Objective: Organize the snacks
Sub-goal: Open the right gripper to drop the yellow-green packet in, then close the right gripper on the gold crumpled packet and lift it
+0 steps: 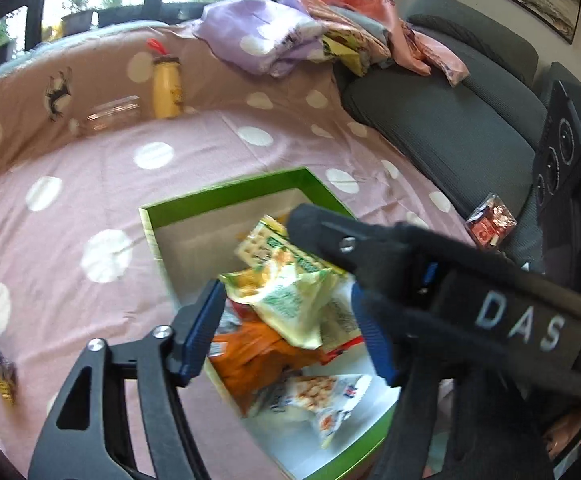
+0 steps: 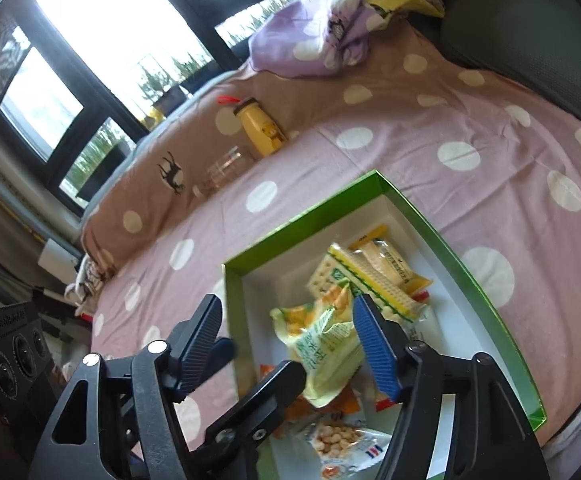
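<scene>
While both hand-held grippers — left (image 1: 286,332), right (image 2: 294,340) — stand open, the crinkly snack packet (image 2: 322,344) sits loose over the green box (image 2: 470,256): light, slippery — best pinched at a sealed edge.

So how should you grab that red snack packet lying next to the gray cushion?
Probably by its near short edge. The red snack packet lies flat on the spotted sheet with its far side against the gray cushion, so come from above on the green box side, one finger under the crinkled end seal.
</scene>
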Tool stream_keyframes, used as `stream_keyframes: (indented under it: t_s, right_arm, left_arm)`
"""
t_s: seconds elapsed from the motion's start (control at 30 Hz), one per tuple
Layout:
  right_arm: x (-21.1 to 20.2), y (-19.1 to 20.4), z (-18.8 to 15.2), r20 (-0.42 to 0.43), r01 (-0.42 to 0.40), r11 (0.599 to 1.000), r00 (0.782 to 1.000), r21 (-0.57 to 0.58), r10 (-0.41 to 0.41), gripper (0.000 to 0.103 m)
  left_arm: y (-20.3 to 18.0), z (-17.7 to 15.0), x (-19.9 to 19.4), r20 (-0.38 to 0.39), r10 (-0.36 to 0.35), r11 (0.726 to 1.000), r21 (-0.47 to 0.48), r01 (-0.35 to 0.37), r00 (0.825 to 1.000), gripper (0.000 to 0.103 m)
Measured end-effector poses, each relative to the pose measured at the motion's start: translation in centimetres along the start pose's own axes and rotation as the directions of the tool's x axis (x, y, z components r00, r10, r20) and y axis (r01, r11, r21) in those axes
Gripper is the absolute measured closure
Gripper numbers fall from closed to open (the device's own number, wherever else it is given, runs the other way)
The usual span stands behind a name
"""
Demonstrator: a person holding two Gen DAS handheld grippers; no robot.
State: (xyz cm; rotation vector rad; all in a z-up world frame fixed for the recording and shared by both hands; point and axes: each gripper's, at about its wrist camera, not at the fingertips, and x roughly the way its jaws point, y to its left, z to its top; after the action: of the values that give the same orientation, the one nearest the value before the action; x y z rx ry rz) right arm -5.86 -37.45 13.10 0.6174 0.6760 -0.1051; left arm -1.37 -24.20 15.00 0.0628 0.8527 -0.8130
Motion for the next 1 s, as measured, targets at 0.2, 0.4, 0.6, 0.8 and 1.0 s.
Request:
stream_keyframes:
  t_s: [0.2,0.4,0.6,0.8,1.0]
  right_arm:
    - [1.1,5.1,-1.2,-0.047,-0.148,0.987,0.988,-0.070,0.145,0.026]
    - [5.8,11.8,-4.4,-0.229,-0.257,0.958,0.947,-0.126,0.224,0.023]
    - [14.2,17.9,-8.4,-0.483,-0.339,0.932,0.842,-0.126,0.240,0.023]
    - [21.3,22.3,-11.5,-0.629,-0.355,0.924,0.753,-0.143,0.193,0.023]
    - [25.2,23.5,-13.8,-0.682,-0.335,0.923,0.721,-0.189,0.122,0.043]
  left_arm:
    - [6.2,-1.9,-6.2,0.097,0.214,0.974,-0.097,-0.204,0.972,0.015]
    - [15.9,-6.1,-11.2,0.062,0.439,0.856,-0.332,-0.397,0.896,0.009]
    - [22.9,-9.8,-10.7,-0.082,0.471,0.758,-0.473,-0.450,0.878,0.009]
    - [26.3,-10.7,-8.1,-0.133,0.328,0.758,-0.554,-0.345,0.935,0.012]
    - [27.8,-11.6,-6.6,-0.146,0.237,0.743,-0.610,-0.276,0.961,0.054]
